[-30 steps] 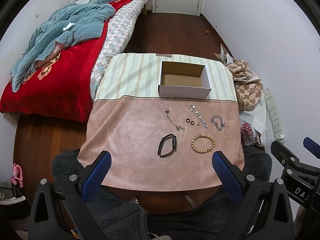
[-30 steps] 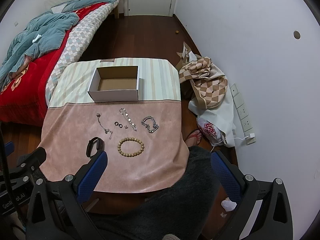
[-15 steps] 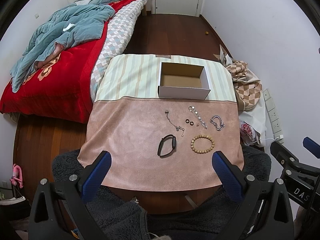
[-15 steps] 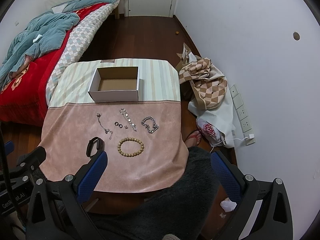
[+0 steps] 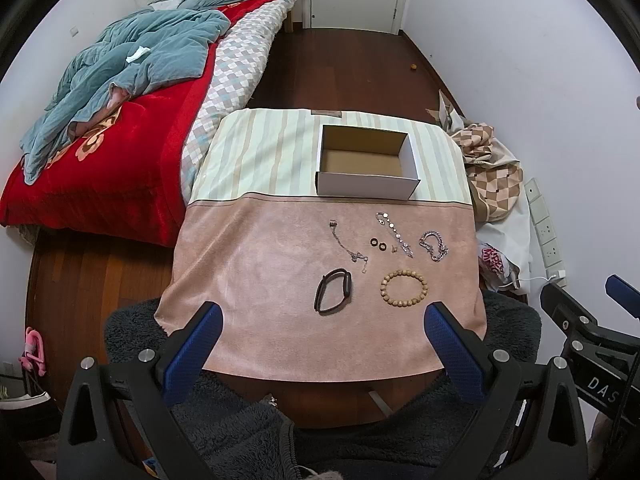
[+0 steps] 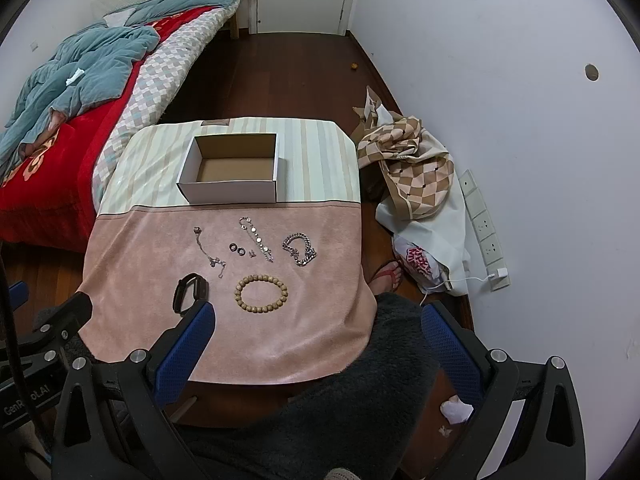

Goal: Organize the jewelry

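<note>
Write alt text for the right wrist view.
Jewelry lies spread on a pink cloth: a wooden bead bracelet, a black band, three chains and two small rings. An empty white box sits beyond them. The open right hand-held gripper hangs above the table's near edge, holding nothing.

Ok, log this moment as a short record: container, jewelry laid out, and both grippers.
container: open cardboard box, empty, on the striped end of the table cloth
jewelry on pink cloth: wooden bead bracelet, black band, chunky silver chain bracelet, two thin chains, two small dark rings
left gripper: open, holding nothing
right gripper: open, holding nothing
</note>
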The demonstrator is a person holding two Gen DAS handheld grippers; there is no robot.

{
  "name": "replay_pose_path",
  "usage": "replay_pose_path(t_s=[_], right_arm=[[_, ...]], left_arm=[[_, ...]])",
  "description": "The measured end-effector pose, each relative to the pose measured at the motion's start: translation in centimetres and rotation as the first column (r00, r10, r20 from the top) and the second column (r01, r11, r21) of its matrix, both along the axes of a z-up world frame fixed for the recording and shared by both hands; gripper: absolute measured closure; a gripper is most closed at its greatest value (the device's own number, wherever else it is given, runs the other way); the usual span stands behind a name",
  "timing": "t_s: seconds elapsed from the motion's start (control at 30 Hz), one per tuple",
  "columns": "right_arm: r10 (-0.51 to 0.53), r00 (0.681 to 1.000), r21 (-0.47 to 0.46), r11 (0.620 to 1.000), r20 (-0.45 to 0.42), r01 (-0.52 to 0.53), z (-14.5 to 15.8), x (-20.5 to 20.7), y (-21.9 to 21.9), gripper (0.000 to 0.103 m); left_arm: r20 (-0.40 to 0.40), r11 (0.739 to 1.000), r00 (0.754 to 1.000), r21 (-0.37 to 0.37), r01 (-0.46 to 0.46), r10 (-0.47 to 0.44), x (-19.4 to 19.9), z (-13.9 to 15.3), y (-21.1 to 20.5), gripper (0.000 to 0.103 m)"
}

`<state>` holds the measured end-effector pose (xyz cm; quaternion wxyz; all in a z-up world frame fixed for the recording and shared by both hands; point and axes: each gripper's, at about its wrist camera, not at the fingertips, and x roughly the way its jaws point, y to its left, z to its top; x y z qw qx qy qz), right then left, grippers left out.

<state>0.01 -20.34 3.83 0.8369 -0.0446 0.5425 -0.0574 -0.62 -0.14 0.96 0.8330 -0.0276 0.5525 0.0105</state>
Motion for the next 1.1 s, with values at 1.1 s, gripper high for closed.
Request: replay_pose_path(t_s=[1.1], right_arm=[[-0.077, 0.972, 0.041, 0.995, -0.22, 0.088, -18.8, 9.3, -3.3, 0.0]], left_arm=[[-0.133, 0.982, 0.988, 0.178, -0.057, 0.082, 9.0, -15.7, 2.7, 0.0]])
